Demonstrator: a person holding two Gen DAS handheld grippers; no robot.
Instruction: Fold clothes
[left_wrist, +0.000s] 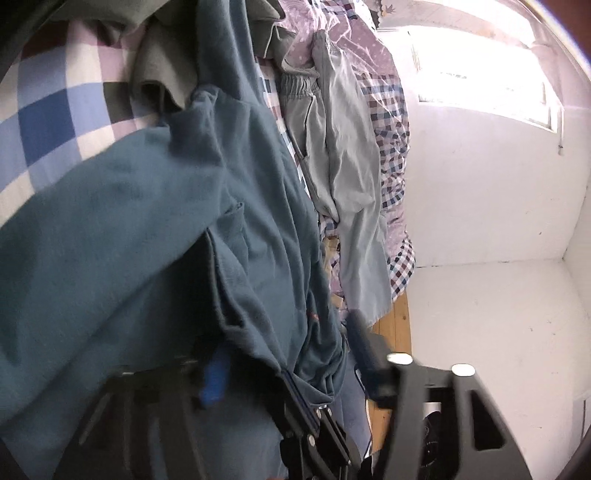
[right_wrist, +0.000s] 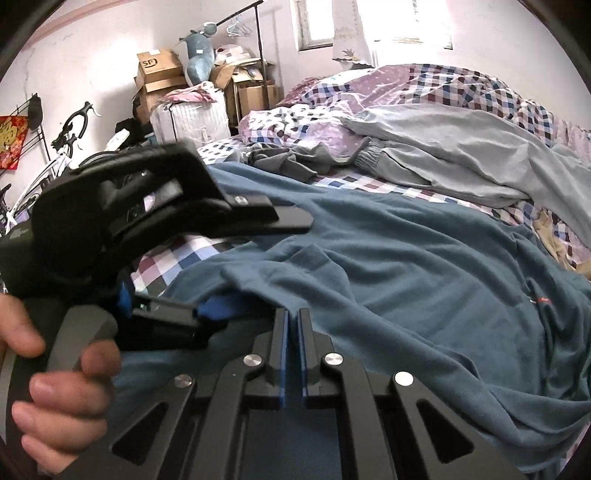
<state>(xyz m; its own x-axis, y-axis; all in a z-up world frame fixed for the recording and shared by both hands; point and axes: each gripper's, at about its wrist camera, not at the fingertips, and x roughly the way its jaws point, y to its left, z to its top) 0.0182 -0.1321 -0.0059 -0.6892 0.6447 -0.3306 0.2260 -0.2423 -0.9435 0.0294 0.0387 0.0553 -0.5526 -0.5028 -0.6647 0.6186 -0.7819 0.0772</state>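
A teal shirt lies spread and rumpled across the checked bed sheet. My right gripper is at the shirt's near edge, its blue-padded fingers pressed together on the hem. My left gripper, held by a hand, is just to the left and stands open, one finger above the shirt's corner and one under it. In the left wrist view the teal shirt fills the frame and drapes over my left gripper. The right gripper pinches cloth beside it.
Grey trousers and a dark grey garment lie further back on the bed, against a heaped checked quilt. Cardboard boxes and a bicycle stand by the far wall. Wooden floor and a white wall flank the bed.
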